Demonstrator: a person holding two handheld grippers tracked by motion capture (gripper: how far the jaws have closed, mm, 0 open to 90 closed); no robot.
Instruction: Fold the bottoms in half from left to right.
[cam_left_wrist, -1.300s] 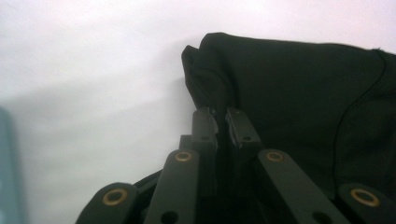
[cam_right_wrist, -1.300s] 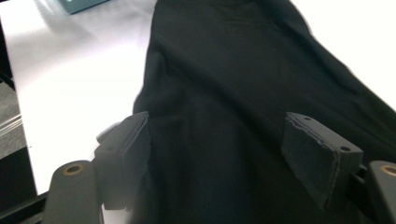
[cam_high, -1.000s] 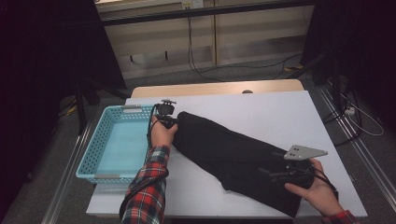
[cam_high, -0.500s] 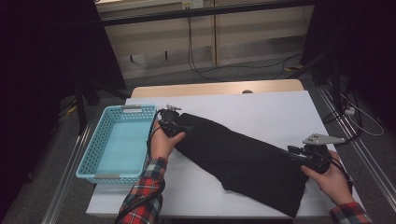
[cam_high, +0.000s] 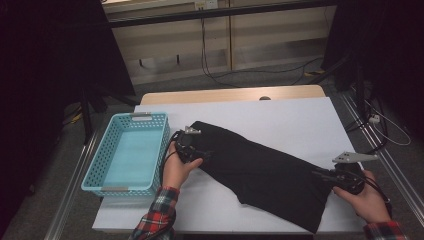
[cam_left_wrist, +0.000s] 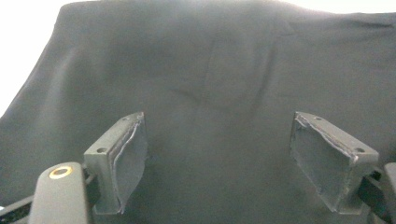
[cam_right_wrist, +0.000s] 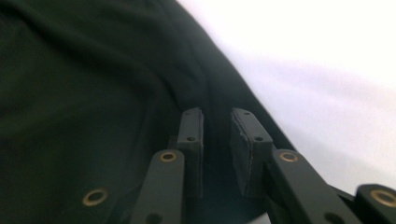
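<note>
The long black cloth garment (cam_high: 260, 172) lies diagonally across the white worktop (cam_high: 300, 120), bare worktop beyond it. The left hand-held gripper (cam_left_wrist: 217, 158) is spread at its far-left end. The right hand-held gripper (cam_right_wrist: 216, 140) is nearly pressed together, pinching its near-right edge.

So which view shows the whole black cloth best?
The high view: the black cloth lies full length across the white table. The left gripper view shows one flat stretch between wide fingers; the right gripper view shows an edge.

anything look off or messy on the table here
Nothing spilled or damaged. The black cloth lies slantwise across the white table, and its near corner seems to hang just past the table's front edge. The blue basket sits squarely at the left.
</note>
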